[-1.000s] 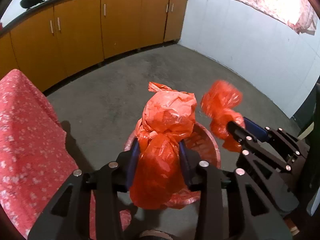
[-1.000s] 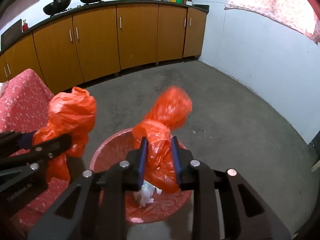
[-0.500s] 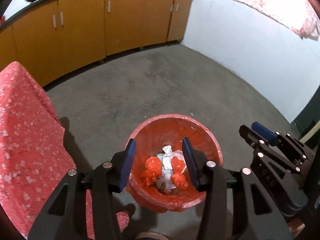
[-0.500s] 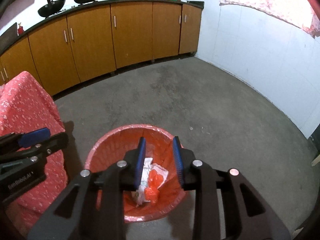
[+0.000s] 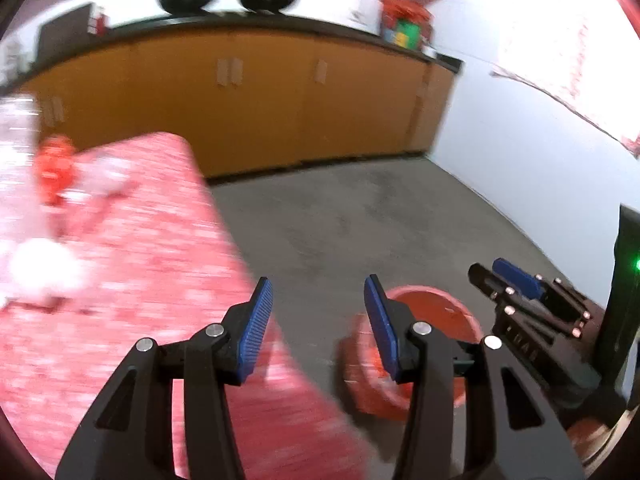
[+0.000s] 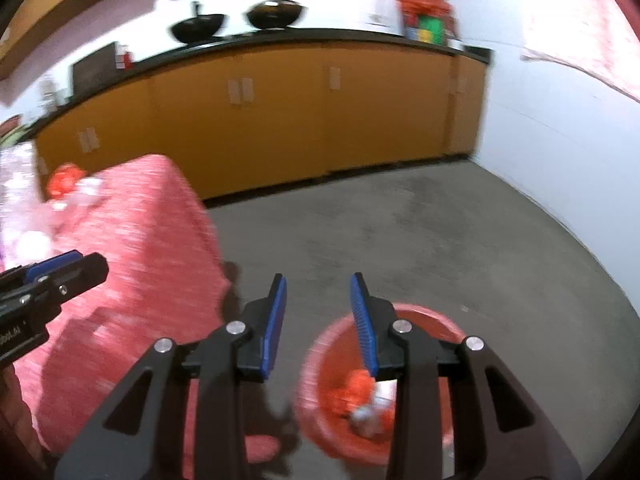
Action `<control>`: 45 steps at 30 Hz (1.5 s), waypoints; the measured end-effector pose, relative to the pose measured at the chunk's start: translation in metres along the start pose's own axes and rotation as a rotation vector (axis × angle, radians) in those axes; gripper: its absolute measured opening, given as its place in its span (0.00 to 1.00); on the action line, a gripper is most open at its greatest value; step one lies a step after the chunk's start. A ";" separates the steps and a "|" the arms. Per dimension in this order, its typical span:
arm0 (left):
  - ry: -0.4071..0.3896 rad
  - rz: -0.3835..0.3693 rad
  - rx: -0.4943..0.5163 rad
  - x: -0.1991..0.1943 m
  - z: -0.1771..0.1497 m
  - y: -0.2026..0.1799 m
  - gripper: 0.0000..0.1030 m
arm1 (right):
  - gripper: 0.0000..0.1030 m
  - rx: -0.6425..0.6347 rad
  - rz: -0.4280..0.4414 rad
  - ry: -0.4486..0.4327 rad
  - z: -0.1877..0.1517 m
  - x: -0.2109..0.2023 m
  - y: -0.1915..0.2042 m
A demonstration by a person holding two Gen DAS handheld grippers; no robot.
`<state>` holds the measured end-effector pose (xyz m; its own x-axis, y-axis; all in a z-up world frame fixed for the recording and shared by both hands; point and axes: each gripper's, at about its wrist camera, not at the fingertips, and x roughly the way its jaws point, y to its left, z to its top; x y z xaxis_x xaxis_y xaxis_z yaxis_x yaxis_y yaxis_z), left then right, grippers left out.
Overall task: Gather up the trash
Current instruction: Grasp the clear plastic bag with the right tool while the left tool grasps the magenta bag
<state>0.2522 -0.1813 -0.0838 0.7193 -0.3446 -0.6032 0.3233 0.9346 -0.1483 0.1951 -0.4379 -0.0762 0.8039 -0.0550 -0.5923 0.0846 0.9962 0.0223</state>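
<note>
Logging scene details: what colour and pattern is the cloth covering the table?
The cloth is red-pink with small white specks, blurred; right wrist view shows it best.

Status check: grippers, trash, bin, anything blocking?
Left gripper and right gripper open, empty. Orange trash in red bin. More orange trash on table. Path clear.

We were in a home kitchen. Orange-brown base cabinets [image 6: 280, 120] ran along the back wall w/ a dark counter top [image 6: 304, 38]; two black woks [image 6: 276, 14] sat on it, plus colourful packets [image 6: 430, 22] at the far end. Floor was bare grey concrete [image 6: 400, 232], walls white tile [image 6: 560, 128], a patterned curtain [image 5: 568, 60] over a bright window. A surface under a red floral cloth [image 6: 132, 240] stood left, a red bin [image 6: 340, 380] on the floor.
</note>
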 end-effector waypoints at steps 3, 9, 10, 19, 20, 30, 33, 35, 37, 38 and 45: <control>-0.046 0.095 -0.008 -0.031 -0.004 0.044 0.47 | 0.33 -0.050 0.093 -0.015 0.016 -0.003 0.051; -0.077 0.291 -0.104 -0.079 -0.024 0.142 0.50 | 0.40 -0.150 0.307 0.013 0.033 -0.004 0.159; -0.076 0.312 -0.121 -0.082 -0.025 0.152 0.50 | 0.41 -0.168 0.336 0.024 0.033 -0.002 0.178; -0.092 0.449 -0.323 -0.123 -0.047 0.265 0.56 | 0.60 -0.265 0.438 0.109 0.032 0.024 0.278; -0.097 0.453 -0.334 -0.126 -0.048 0.271 0.57 | 0.61 -0.275 0.438 0.119 0.032 0.029 0.285; -0.124 0.459 -0.358 -0.120 -0.033 0.309 0.63 | 0.08 -0.298 0.441 0.255 0.014 0.064 0.304; -0.121 0.457 -0.379 -0.112 -0.028 0.322 0.63 | 0.06 -0.302 0.439 0.219 0.013 0.056 0.298; -0.119 0.460 -0.396 -0.108 -0.023 0.330 0.63 | 0.05 -0.313 0.433 0.203 0.012 0.051 0.292; -0.113 0.468 -0.411 -0.103 -0.020 0.335 0.63 | 0.05 -0.315 0.422 0.190 0.013 0.047 0.286; -0.103 0.472 -0.421 -0.099 -0.017 0.340 0.63 | 0.05 -0.315 0.418 0.184 0.013 0.045 0.282; -0.046 0.450 -0.433 -0.079 -0.010 0.353 0.37 | 0.05 -0.321 0.400 0.180 0.010 0.039 0.268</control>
<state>0.3036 0.1765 -0.0967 0.7560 0.0965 -0.6475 -0.2892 0.9366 -0.1980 0.2550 -0.1735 -0.0850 0.6204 0.3166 -0.7175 -0.4139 0.9093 0.0433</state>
